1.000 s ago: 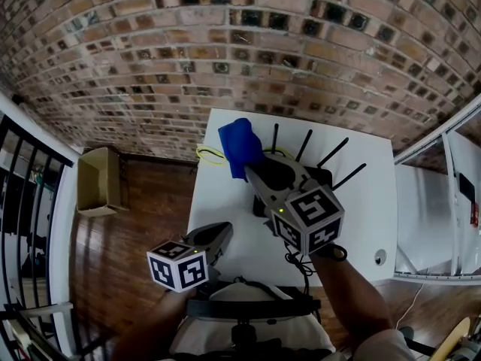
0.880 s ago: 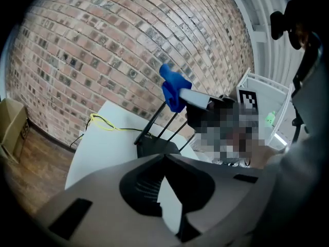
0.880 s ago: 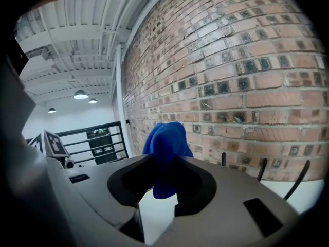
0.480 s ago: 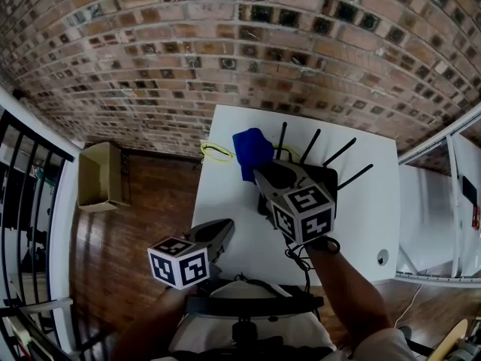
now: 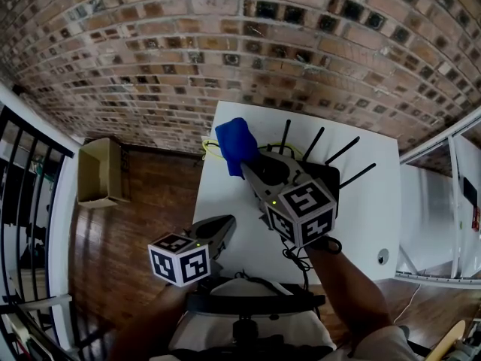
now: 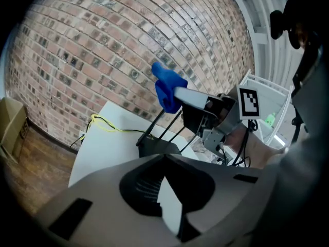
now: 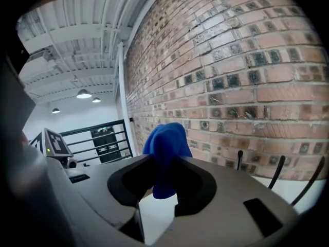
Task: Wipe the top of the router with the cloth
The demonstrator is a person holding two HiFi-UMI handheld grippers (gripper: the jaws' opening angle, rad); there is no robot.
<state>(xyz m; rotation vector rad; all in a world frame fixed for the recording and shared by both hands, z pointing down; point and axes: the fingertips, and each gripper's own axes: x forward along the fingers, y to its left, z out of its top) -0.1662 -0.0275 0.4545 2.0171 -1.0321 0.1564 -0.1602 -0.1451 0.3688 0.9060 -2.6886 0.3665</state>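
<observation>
A black router with several upright antennas lies on the white table; my right gripper hides most of its top. That right gripper is shut on a bunched blue cloth, which hangs above the router's left end near the wall. The cloth sticks up between the right gripper's jaws, antennas to its right. My left gripper is shut and holds nothing, low at the table's front left. From the left gripper view, the router and cloth lie ahead.
A brick wall runs behind the table. A yellow cable loops off the table's back-left corner. A cardboard box stands on the wood floor at the left. A small round fitting sits near the table's front right.
The right gripper with the cloth swung a little to the right, then back to the left. The left gripper has barely moved.
</observation>
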